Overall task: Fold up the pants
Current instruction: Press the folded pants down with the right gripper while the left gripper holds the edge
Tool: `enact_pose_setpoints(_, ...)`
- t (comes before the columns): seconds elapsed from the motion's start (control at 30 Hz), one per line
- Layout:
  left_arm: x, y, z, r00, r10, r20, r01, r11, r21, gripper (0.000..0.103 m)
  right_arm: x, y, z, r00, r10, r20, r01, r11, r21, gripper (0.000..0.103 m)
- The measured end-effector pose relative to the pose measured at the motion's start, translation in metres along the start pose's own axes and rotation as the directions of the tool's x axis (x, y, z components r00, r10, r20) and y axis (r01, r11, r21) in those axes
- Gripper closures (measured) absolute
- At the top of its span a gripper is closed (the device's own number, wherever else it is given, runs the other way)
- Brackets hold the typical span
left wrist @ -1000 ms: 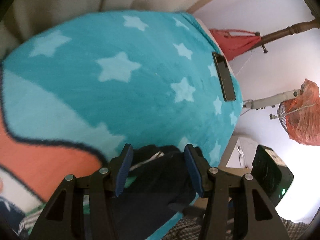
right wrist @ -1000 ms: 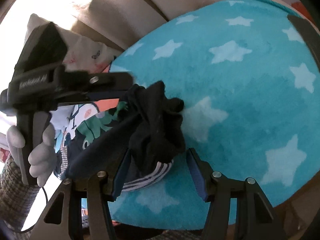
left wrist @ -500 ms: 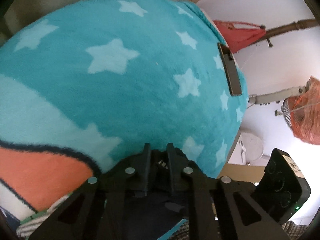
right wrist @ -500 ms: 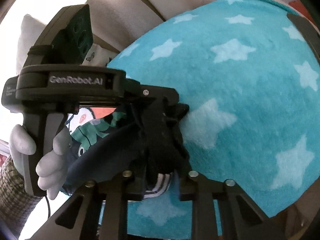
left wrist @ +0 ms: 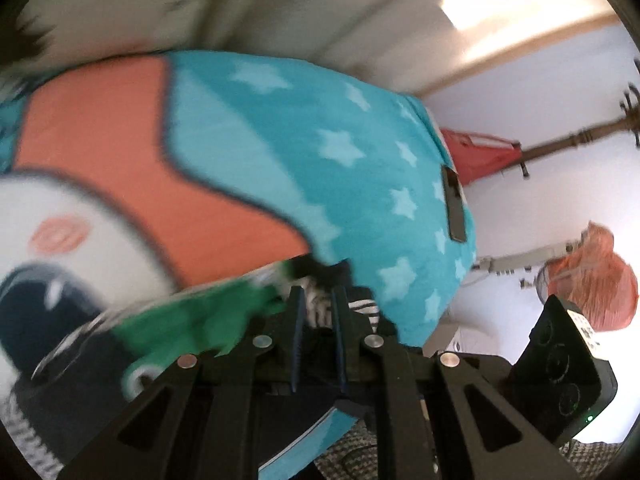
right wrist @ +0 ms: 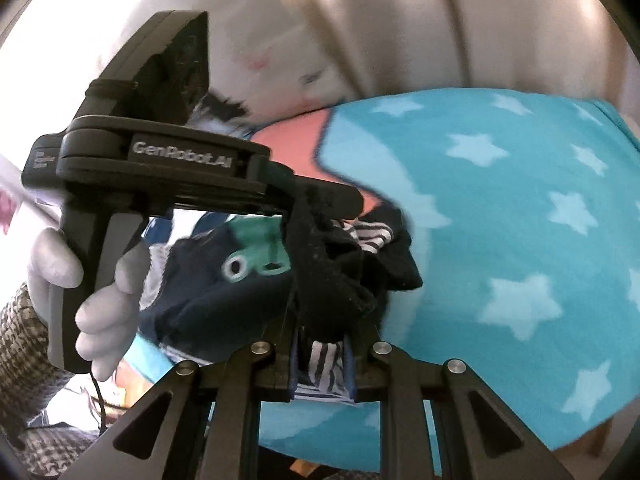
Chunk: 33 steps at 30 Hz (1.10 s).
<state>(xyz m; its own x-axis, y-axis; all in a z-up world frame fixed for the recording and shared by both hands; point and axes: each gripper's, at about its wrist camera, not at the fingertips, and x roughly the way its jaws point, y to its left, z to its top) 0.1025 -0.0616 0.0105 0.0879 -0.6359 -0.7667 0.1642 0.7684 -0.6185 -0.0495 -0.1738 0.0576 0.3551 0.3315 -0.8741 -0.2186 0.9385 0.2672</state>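
In the left wrist view, the left tongs are seen closed on the pants, where a second ago the jaws were wide apart around the dark cloth. A striped hem and a bit of black cloth are pinched between the blue pads. The view is much blurred, and the orange and white part of the blanket now fills the left side, so the tongs are judged to have been carried sideways with the cloth. A green printed part of the pants is dragged along at the left of the jaws. It is judged that one end of the garment is lifted to be spread or folded.

In the right wrist view, the right tongs are also closed now on the pants; a striped cuff is held between the pads, and earlier these jaws were open. The left tongs are seen above, held by a gloved hand, and the black cloth hangs bunched between the two grips, near the front edge of the bed. With both grips made, the fold itself is judged not yet started.

The bed is covered by a turquoise blanket with pale stars. A dark flat object, maybe a remote, lies near its right edge. Behind are a beige headboard, a white wall, a wooden coat stand and a fan under orange cloth.
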Motion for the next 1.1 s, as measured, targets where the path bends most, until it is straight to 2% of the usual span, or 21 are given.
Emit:
enact_pose_setpoints(0.23,-0.031,0.07,-0.031,0.998,-0.009,0.063,0.022,0.979,-0.202,0.09,0.042,0.038,0.001,0.995,0.004,-0.096,-0.017,0.991,-0.135,0.084)
enact_pose_setpoints(0.33,-0.046,0.083,-0.042,0.996,0.004,0.094,0.019,0.97,-0.24,0.085,0.06,0.053,0.001,0.991,-0.011,-0.137,-0.017,0.979,-0.203,0.081)
enact_pose_setpoints(0.4,-0.057,0.088,-0.047,0.993,0.024,0.116,0.006,0.968,-0.249,0.08,0.067,0.059,0.0,0.988,-0.016,-0.155,-0.02,0.973,-0.23,0.073)
enact_pose_setpoints(0.5,-0.074,0.094,-0.053,0.987,0.037,0.159,0.007,0.964,-0.266,0.073,0.069,0.071,0.0,0.982,0.014,-0.186,-0.062,0.966,-0.252,0.065)
enact_pose_setpoints(0.6,-0.095,0.098,-0.06,0.977,0.061,0.202,-0.003,0.961,-0.275,0.069,0.057,0.075,0.0,0.978,0.041,-0.206,-0.096,0.959,-0.265,0.065)
enact_pose_setpoints(0.73,-0.115,0.104,-0.07,0.965,0.11,0.239,-0.041,0.96,-0.276,0.065,0.021,0.067,-0.001,0.98,0.06,-0.188,-0.105,0.965,-0.239,0.065)
enact_pose_setpoints(0.83,-0.12,0.109,-0.077,0.961,0.118,0.251,-0.042,0.957,-0.288,0.065,0.009,0.046,0.005,0.992,0.002,-0.13,-0.025,0.985,-0.174,0.065)
enact_pose_setpoints(0.87,-0.121,0.11,-0.078,0.96,0.121,0.252,-0.044,0.956,-0.29,0.064,0.011,0.041,0.008,0.993,-0.021,-0.117,0.004,0.989,-0.149,0.066)
enact_pose_setpoints(0.97,-0.124,0.111,-0.082,0.958,0.141,0.251,-0.064,0.954,-0.292,0.064,0.024,0.026,0.019,0.993,-0.057,-0.107,0.05,0.997,-0.066,0.087)
enact_pose_setpoints(1.1,-0.133,0.109,-0.091,0.951,0.18,0.253,-0.105,0.953,-0.283,0.064,0.051,0.033,0.031,0.992,-0.037,-0.117,0.032,0.998,-0.046,0.087)
